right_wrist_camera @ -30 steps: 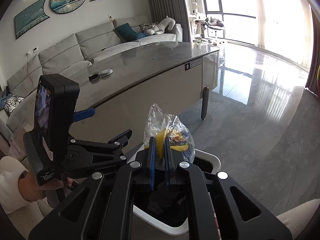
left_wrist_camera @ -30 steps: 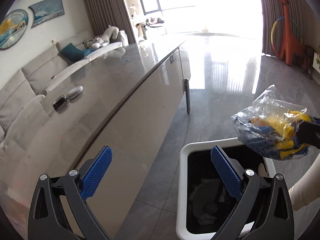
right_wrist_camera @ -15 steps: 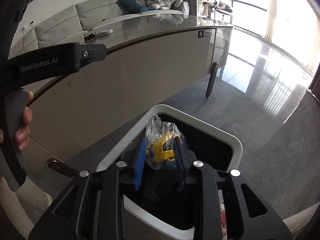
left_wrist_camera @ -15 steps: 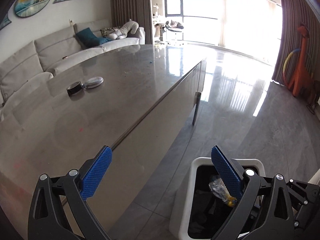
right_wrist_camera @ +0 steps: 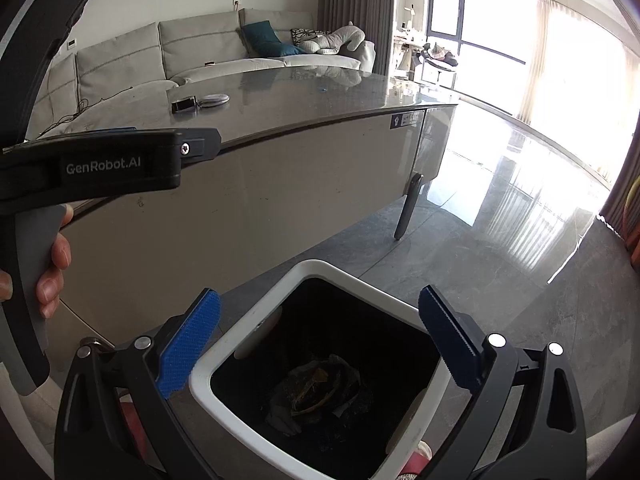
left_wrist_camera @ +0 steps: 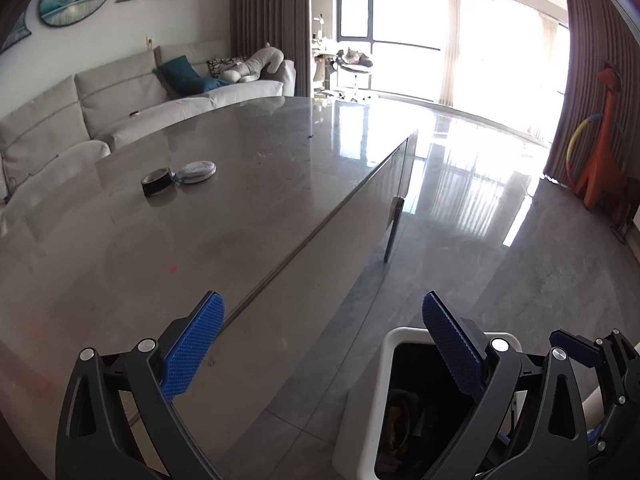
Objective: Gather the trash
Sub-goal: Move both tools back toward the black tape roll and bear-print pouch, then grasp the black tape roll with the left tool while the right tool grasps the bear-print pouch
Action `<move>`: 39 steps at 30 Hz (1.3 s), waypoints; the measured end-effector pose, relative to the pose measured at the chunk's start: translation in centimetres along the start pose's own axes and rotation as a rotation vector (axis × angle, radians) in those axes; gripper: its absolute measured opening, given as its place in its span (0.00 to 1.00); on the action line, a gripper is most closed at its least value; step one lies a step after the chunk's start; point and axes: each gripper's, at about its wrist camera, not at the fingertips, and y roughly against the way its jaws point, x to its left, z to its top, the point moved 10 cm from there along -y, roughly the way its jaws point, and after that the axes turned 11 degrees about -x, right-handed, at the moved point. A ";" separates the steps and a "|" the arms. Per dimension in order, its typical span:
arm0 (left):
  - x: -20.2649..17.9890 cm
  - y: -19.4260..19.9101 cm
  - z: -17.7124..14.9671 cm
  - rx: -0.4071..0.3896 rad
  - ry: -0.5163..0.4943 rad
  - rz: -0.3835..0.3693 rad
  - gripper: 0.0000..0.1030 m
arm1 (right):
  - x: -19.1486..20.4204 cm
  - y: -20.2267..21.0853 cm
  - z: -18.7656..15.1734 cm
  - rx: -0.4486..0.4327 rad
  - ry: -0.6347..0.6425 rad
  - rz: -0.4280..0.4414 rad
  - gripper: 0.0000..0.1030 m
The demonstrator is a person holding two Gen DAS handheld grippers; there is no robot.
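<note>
A white bin (right_wrist_camera: 256, 316) with a dark inside stands on the floor beside the table. The crumpled clear plastic bag (right_wrist_camera: 316, 388) with yellow and blue bits lies at its bottom. My right gripper (right_wrist_camera: 318, 296) hangs over the bin's mouth, its jaws opening wide, nothing between the blue pads. My left gripper (left_wrist_camera: 322, 298) is open and empty, above the table edge and the bin's rim (left_wrist_camera: 380, 360). In the right wrist view the left gripper's body (right_wrist_camera: 120, 164) shows at the left, held by a hand (right_wrist_camera: 52, 264).
The long grey table (left_wrist_camera: 200, 220) carries a black tape roll (left_wrist_camera: 158, 182) and a round disc (left_wrist_camera: 196, 170). A grey sofa (left_wrist_camera: 120, 92) runs behind it. An orange giraffe toy (left_wrist_camera: 604, 140) stands at the far right on the glossy floor.
The right gripper sank over the bin and opened; the bag dropped out of it to the bin's bottom. The left gripper rolled and drew back over the table.
</note>
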 end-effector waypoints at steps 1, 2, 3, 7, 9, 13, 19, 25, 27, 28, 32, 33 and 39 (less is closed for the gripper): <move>0.5 0.0 0.3 -0.002 0.001 0.013 0.95 | 0.2 0.0 0.7 -0.011 0.000 0.009 0.96; 1.0 0.1 0.7 -0.003 0.009 0.021 0.95 | 0.4 0.0 1.5 -0.022 0.001 0.018 0.96; 1.8 0.1 1.1 -0.006 0.024 0.029 0.95 | 0.5 -0.1 2.2 -0.035 0.005 0.027 0.96; 5.7 0.0 2.5 0.004 0.102 0.089 0.95 | 2.1 -1.0 6.6 -0.098 0.038 0.074 0.96; 8.2 -0.2 3.2 0.008 0.123 0.143 0.95 | 3.2 -1.8 9.1 -0.134 0.060 0.104 0.96; 13.0 -0.7 4.9 0.004 0.141 0.231 0.95 | 5.9 -4.3 13.7 -0.200 0.110 0.144 0.96; 17.7 -3.7 7.1 0.009 0.080 0.291 0.95 | 9.7 -8.3 18.8 -0.259 0.137 0.213 0.96; 22.3 -8.5 7.6 0.047 0.127 0.332 0.95 | 12.4 -13.5 21.2 -0.256 0.192 0.227 0.96; 23.6 -10.3 7.8 0.061 0.147 0.332 0.95 | 13.1 -14.9 21.5 -0.251 0.201 0.236 0.96; 24.1 -11.1 7.9 0.064 0.150 0.334 0.95 | 13.4 -15.5 21.5 -0.248 0.208 0.236 0.96; 25.6 -13.6 8.5 0.078 0.181 0.341 0.95 | 14.6 -17.6 21.7 -0.238 0.229 0.244 0.96; 26.0 -14.2 8.5 0.095 0.176 0.359 0.95 | 14.8 -18.0 21.8 -0.236 0.231 0.249 0.96; 28.4 -16.6 7.5 0.165 0.245 0.399 0.95 | 15.2 -18.9 21.7 -0.236 0.236 0.263 0.96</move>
